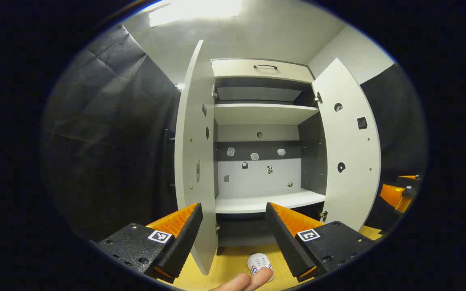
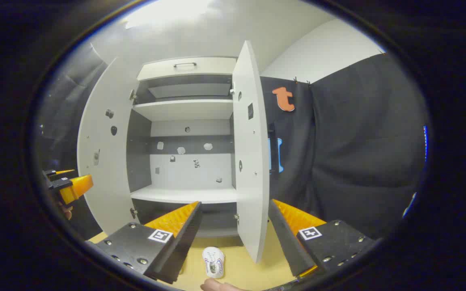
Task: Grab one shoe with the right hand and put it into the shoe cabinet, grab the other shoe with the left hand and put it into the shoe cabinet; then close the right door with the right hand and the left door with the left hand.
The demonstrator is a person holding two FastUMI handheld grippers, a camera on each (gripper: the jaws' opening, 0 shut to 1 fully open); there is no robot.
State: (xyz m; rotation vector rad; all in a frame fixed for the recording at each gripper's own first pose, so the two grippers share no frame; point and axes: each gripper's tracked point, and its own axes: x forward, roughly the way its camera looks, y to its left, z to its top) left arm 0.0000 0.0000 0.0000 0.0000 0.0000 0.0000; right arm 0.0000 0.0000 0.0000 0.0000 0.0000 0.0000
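Small white trainer (image 2: 213, 262) lies lengthwise toward the open white shoe cabinet (image 2: 184, 194) — left tongs (image 1: 233, 226) and right tongs (image 2: 235, 222) wide, empty.

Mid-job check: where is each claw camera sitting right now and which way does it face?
Left gripper view: rides the open left claw, facing the white two-door shoe cabinet; a fingertip at the bottom edge.
Right gripper view: rides the open right claw, facing the right door's edge; left claw at its left.
Shared: cabinet, white shoe on the wooden floor.

White shoe (image 2: 213, 262) on wooden floor (image 2: 245, 268)
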